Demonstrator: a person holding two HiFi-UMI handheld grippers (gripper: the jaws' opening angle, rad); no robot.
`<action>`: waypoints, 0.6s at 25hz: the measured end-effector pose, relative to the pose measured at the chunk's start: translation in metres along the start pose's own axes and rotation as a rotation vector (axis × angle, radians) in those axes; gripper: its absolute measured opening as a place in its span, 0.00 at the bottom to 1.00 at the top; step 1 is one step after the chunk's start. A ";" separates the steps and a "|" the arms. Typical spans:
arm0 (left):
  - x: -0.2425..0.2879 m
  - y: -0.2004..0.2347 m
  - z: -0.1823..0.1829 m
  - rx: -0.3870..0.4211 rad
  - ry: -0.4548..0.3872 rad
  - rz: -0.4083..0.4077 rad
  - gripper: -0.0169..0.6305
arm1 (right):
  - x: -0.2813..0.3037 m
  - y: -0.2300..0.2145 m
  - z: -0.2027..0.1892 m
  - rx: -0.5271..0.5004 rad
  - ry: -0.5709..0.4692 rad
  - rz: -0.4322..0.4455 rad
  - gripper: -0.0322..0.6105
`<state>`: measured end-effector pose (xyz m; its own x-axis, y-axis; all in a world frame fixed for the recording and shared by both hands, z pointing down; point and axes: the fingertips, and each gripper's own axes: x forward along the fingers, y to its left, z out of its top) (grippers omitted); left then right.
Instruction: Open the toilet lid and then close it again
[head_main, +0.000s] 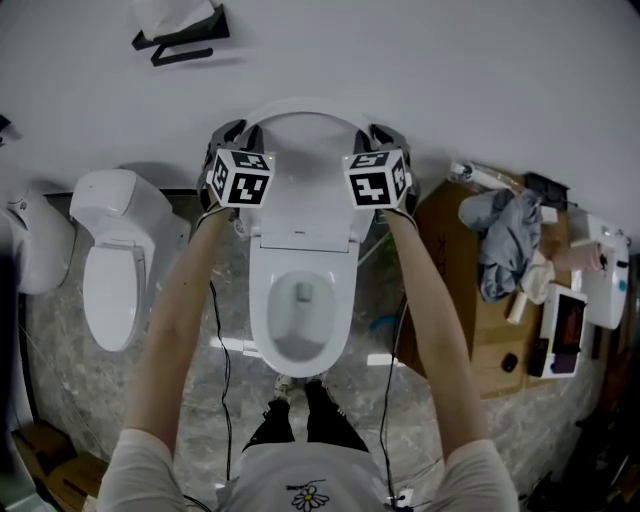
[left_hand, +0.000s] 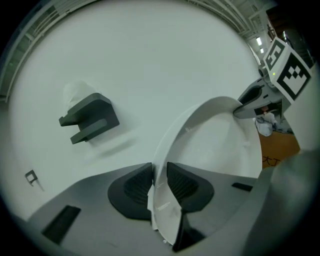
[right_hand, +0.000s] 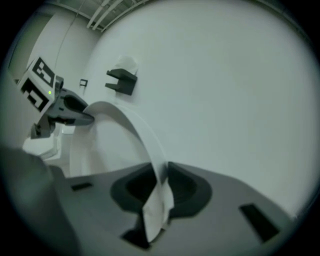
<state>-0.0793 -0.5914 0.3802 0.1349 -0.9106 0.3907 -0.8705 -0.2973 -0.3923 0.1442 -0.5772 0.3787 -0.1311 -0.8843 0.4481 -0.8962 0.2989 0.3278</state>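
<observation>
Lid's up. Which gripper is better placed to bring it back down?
Neither left nor right has an edge: the left gripper and the right gripper each clamp the raised toilet lid by its rim, at matching heights on opposite sides. Lowering with both looks steadiest.

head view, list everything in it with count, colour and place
toilet: 1, white, centre
lid: 1, white, raised towards the wall, on that toilet
second toilet: 1, white, left
holder: 1, dark with white tissue, on the wall, top left
wooden surface: 1, brown, right
cloth: 1, grey-blue, on the wooden surface
cable: 1 clear, black, floor left of the toilet
floor: grey, marbled
left hand-held gripper: 1, grey, shut on the lid's left edge
right hand-held gripper: 1, grey, shut on the lid's right edge
arms: 2, bare, from the bottom edge up
</observation>
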 end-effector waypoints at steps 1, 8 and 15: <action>0.001 0.003 0.000 0.006 -0.001 0.018 0.18 | 0.001 -0.002 0.000 -0.009 -0.001 -0.016 0.18; -0.003 0.007 -0.002 -0.055 -0.029 0.019 0.13 | -0.003 -0.001 -0.003 -0.028 0.000 -0.045 0.16; -0.026 0.000 -0.005 -0.080 -0.039 -0.040 0.15 | -0.025 0.005 -0.009 -0.062 0.009 -0.035 0.16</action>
<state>-0.0851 -0.5661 0.3745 0.1873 -0.9094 0.3713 -0.8989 -0.3112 -0.3085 0.1472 -0.5506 0.3770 -0.0957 -0.8914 0.4430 -0.8722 0.2896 0.3943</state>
